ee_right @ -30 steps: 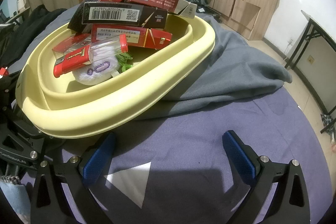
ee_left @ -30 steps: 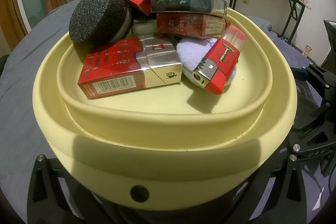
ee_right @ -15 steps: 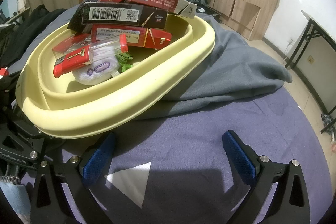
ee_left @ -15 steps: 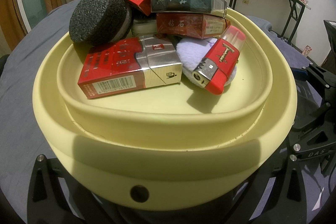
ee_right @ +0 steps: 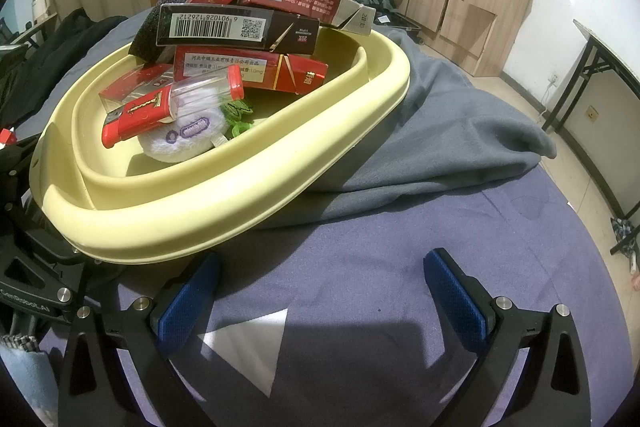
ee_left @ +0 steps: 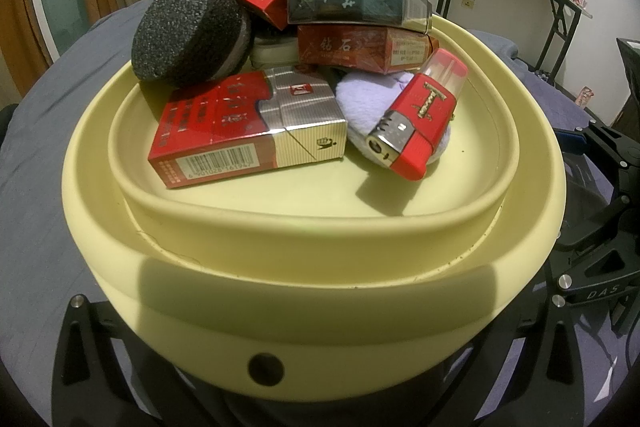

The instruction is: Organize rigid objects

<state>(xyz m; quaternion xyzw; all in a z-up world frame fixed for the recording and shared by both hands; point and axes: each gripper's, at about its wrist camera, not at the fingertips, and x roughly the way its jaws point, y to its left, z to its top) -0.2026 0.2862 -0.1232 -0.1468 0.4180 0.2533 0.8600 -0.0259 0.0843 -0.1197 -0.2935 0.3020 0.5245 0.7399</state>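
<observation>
Seen from the left wrist view, the cream basin [ee_left: 312,255] is piled with what appears to be everything gathered: at the left a black foam puck [ee_left: 188,31] and a red-and-silver cigarette pack [ee_left: 248,131], further right a stack of cigarette packs [ee_left: 352,3], a white powder puff [ee_left: 372,107] and a red lighter [ee_left: 420,123] resting on it. The left gripper [ee_left: 316,379] is pressed against the basin's near wall; whether its fingers are clamped cannot be told. The right gripper [ee_right: 320,303] is held empty, fingers apart, over the purple cloth [ee_right: 400,227]. No loose item is seen outside, so collecting is judged nearly finished.
</observation>
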